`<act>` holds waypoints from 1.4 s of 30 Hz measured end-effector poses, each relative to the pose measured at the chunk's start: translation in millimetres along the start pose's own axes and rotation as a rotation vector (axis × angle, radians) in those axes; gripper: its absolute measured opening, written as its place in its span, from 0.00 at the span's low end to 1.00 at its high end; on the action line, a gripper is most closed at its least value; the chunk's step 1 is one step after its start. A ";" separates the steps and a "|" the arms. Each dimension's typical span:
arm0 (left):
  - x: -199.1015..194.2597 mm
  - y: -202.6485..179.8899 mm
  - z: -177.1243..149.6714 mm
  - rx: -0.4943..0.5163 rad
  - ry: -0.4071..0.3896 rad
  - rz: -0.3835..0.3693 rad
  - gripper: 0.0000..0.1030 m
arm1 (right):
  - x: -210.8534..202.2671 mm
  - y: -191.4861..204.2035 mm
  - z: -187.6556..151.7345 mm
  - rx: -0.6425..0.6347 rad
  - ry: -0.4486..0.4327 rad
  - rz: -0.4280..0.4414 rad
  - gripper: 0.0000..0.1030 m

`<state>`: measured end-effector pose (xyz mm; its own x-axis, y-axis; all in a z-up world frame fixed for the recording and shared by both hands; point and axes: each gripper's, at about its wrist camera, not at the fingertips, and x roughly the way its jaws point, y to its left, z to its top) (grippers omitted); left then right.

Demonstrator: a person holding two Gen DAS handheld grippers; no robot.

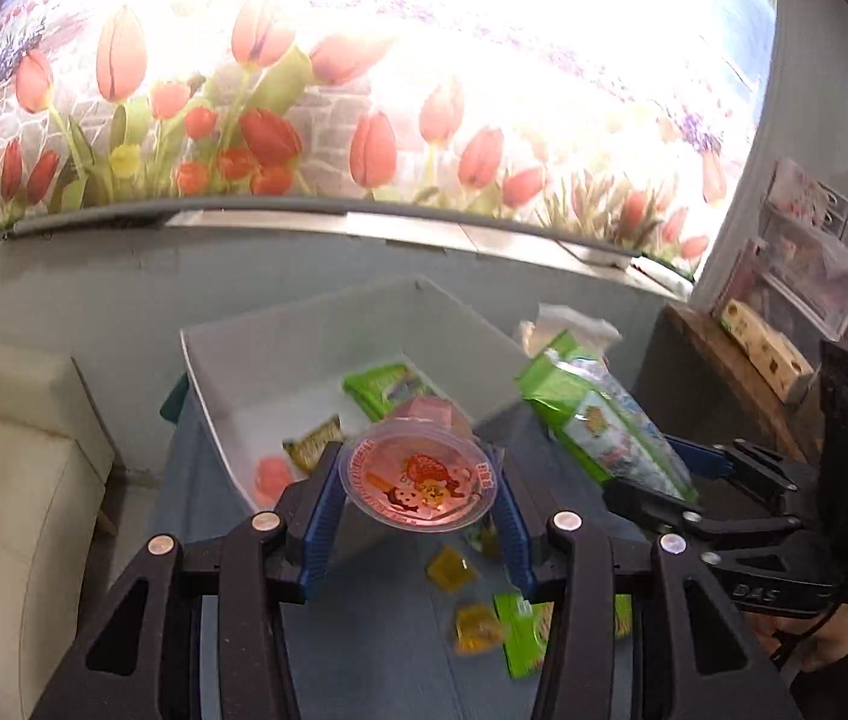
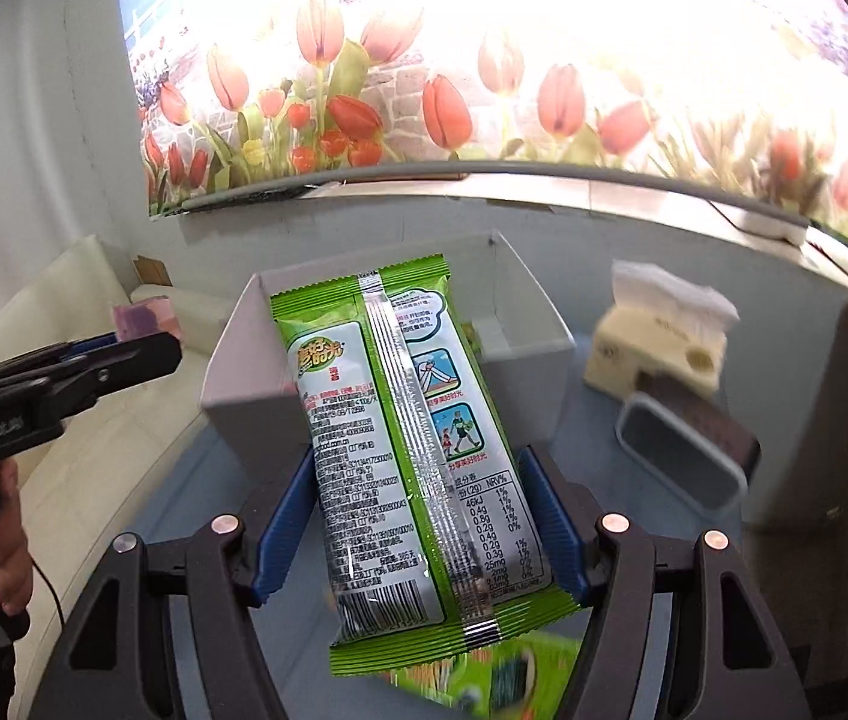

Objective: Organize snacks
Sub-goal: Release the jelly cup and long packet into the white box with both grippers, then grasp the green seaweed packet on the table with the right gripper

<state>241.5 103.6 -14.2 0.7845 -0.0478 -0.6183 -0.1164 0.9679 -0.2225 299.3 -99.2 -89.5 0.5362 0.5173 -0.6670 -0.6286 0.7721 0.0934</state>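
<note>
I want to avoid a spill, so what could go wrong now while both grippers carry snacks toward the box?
1. The left gripper holds the jelly cup only at its rim; it may slip out.
2. The right gripper holds a long green packet that could catch the box wall.
3. Both grippers are close and may collide.

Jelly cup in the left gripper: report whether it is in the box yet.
Not in. The jelly cup is held between the left gripper fingers, above the white box front edge.

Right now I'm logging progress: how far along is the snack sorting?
Done: a green packet and small snacks lie in the box. In hand: left gripper holds a jelly cup; right gripper a green bag. Left: yellow jellies and a green pack on the table.
</note>
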 end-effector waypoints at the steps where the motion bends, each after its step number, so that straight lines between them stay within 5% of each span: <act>1: 5.7 4.7 10.4 0.006 -0.002 0.002 0.49 | 11.3 -0.3 14.0 -0.003 -0.003 0.001 0.70; 8: 64.9 48.2 57.4 -0.057 0.052 0.046 0.49 | 102.6 -9.4 90.7 0.007 0.089 -0.049 0.70; 17: 109.2 72.2 53.8 -0.067 0.104 0.076 0.50 | 147.0 -11.5 111.6 0.043 0.128 -0.040 0.73; 18: 110.9 72.5 53.2 -0.065 0.108 0.078 0.52 | 149.7 -10.5 111.7 0.045 0.139 -0.032 0.78; 20: 115.5 76.8 54.0 -0.080 0.118 0.074 0.72 | 153.1 -8.7 109.9 0.027 0.137 -0.056 0.91; 22: 112.7 82.6 53.8 -0.107 0.095 0.062 1.00 | 153.8 -8.5 107.3 0.008 0.131 -0.110 0.95; 32: 98.1 80.2 47.8 -0.089 0.100 0.094 1.00 | 129.4 -22.3 92.7 0.061 0.084 -0.075 0.95; 42: 46.2 49.6 24.6 -0.020 0.070 0.080 1.00 | 58.7 -14.9 33.3 -0.118 0.037 -0.036 0.95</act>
<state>286.9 155.5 -35.3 0.7278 0.0115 -0.6857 -0.1895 0.9643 -0.1850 359.0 -68.0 -105.4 0.5402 0.4742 -0.6952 -0.6723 0.7401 -0.0175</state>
